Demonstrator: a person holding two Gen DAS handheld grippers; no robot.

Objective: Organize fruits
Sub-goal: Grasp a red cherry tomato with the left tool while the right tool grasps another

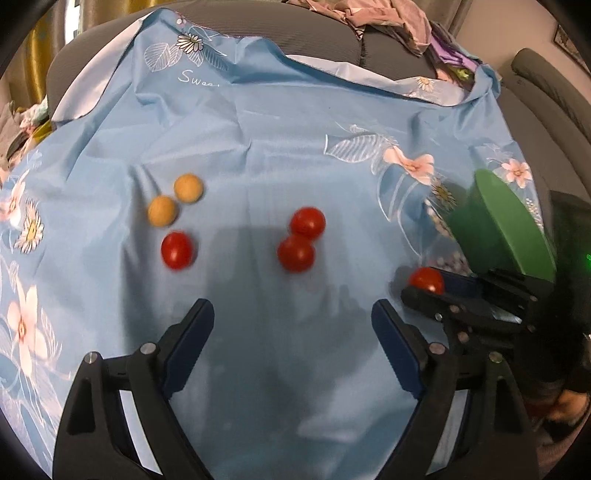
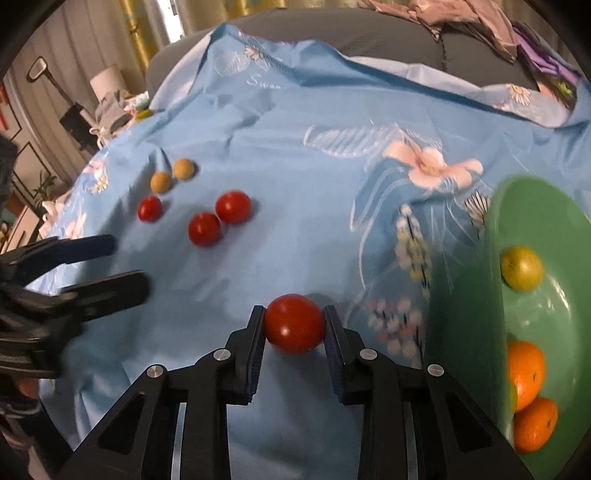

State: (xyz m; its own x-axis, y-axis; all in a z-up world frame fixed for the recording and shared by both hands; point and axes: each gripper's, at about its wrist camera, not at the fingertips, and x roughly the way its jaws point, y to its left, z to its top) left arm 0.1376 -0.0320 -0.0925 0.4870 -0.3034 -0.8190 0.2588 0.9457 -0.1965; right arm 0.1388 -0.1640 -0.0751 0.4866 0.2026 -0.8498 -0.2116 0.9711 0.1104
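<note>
My right gripper (image 2: 294, 325) is shut on a red tomato (image 2: 294, 323) that rests low on the blue flowered cloth (image 2: 295, 155); the same tomato (image 1: 426, 280) shows in the left wrist view between the right gripper's fingers (image 1: 424, 301). My left gripper (image 1: 291, 325) stands open above bare cloth, with nothing between its fingers. Ahead of it lie a pair of touching tomatoes (image 1: 301, 238), a single tomato (image 1: 177, 250) and two tan round fruits (image 1: 175, 199). A green bowl (image 2: 496, 295) at the right holds a yellow-green fruit (image 2: 521, 267) and two oranges (image 2: 526, 373).
The cloth (image 1: 258, 140) covers a grey sofa (image 1: 325, 44). Crumpled clothes (image 1: 388, 18) lie on the sofa at the back right. A sofa arm (image 1: 546, 88) rises on the right. Room furniture and a lamp (image 2: 107, 81) stand beyond the cloth's left edge.
</note>
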